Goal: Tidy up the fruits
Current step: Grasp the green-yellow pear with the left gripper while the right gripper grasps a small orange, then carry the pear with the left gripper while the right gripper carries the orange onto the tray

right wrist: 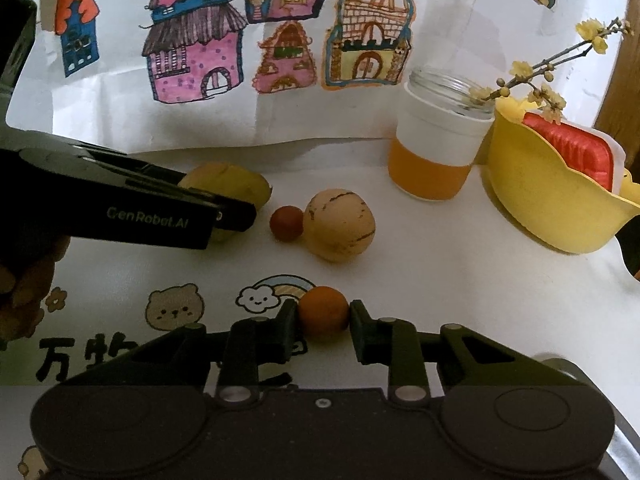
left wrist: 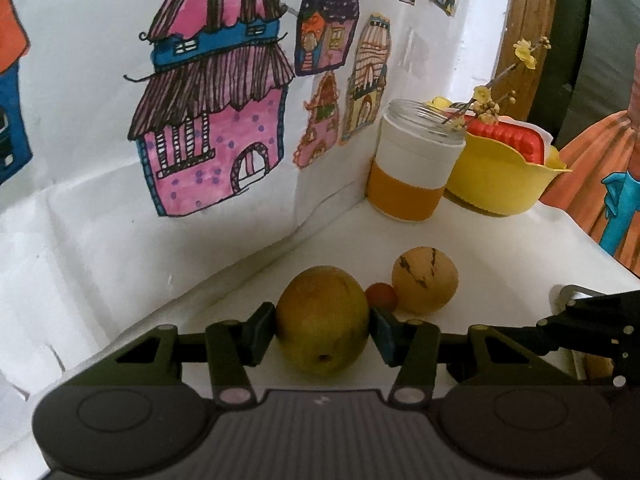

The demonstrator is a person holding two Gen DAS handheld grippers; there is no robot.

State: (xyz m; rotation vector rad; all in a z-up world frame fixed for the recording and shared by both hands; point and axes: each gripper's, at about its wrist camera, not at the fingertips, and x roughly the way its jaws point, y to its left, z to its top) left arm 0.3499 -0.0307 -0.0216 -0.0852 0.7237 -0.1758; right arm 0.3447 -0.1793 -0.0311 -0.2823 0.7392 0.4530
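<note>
The white worktop carries everything, backed by a paper sheet of drawn houses. At its far right stands a yellow bowl holding a red ridged object, touching or just beside a glass jar with a white and orange sleeve. The left hand-held gripper clamps a yellow-green mango between both pads, the fruit resting on the worktop near the back paper. Just beside it lie a tan striped melon and a small dark-red fruit, touching each other. Nearer the front, the right hand-held gripper pinches a small orange fruit.
</note>
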